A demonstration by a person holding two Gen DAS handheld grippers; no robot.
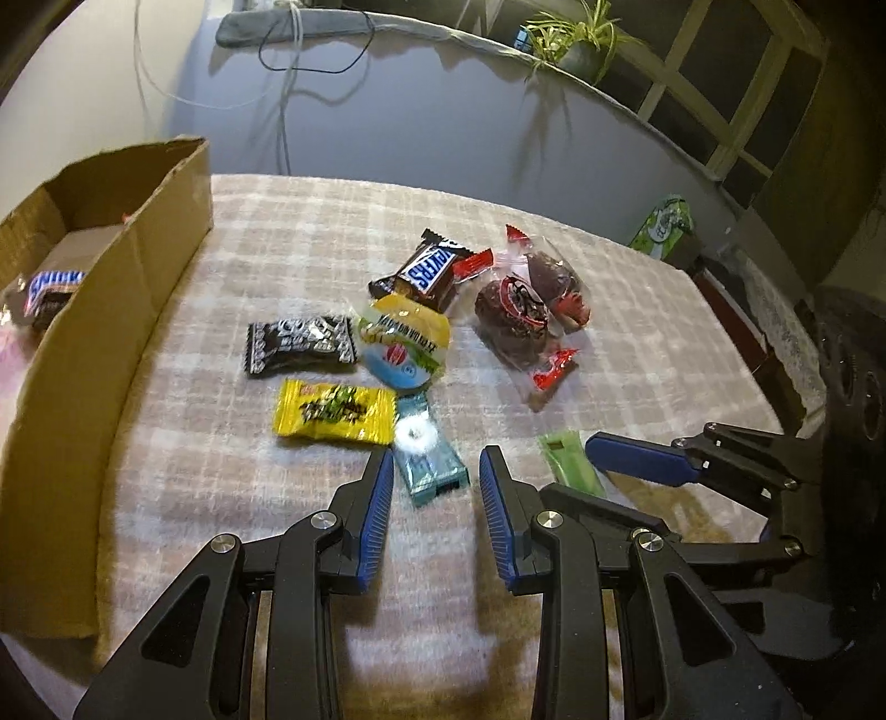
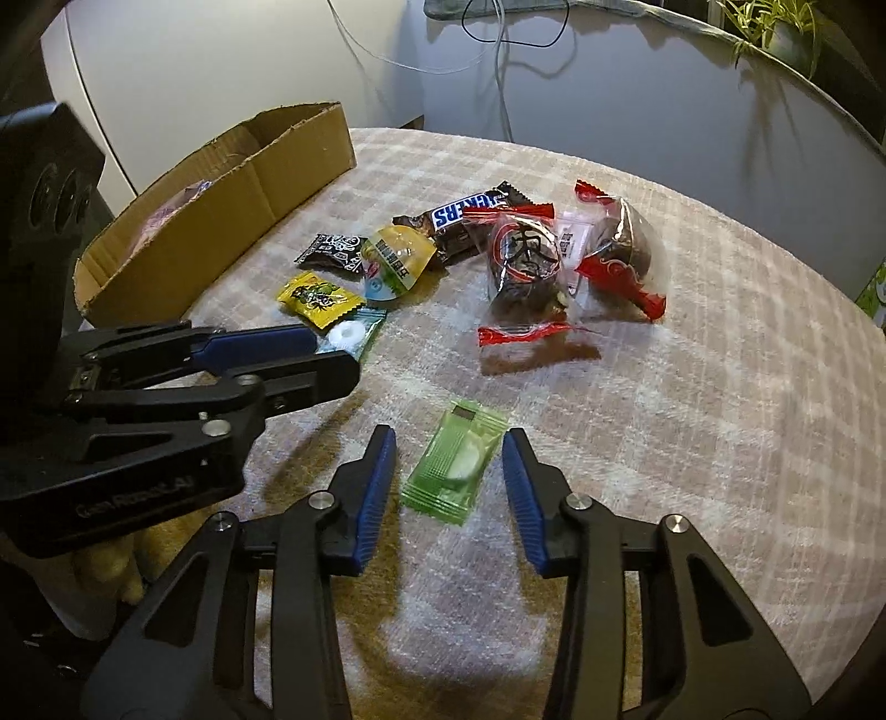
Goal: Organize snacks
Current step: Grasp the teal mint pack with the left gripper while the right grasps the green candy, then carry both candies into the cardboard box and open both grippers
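A: What do the snacks sit on?

B: A bench covered in a pale plaid cloth, pink and cream. Behind it runs a grey-white wall with loose cables hanging down it, a potted plant on a ledge, and a window frame at the far right.

A: And the snacks themselves?

B: Scattered mid-bench: a Snickers bar, a black-and-white candy, a yellow candy, a round yellow-and-blue packet, and two clear bags of dark cakes with red ends. A cardboard box stands open at the left edge of the bench.

A: Where are the tools?

B: The left tool hovers with its blue pads apart, either side of a teal mint packet; the pads are not pressing on it. The right tool stands open around a green wrapped candy, which lies flat between the pads, with a gap at each side.

A: Does one camera catch what the other misses?

B: The left wrist view looks down into the box and shows a second Snickers bar lying inside it; the right wrist view gives only a blurred pink shape there. The left view also catches a green carton beyond the bench's far right corner. The right view shows the whole green candy, mostly hidden behind a finger in the left view.
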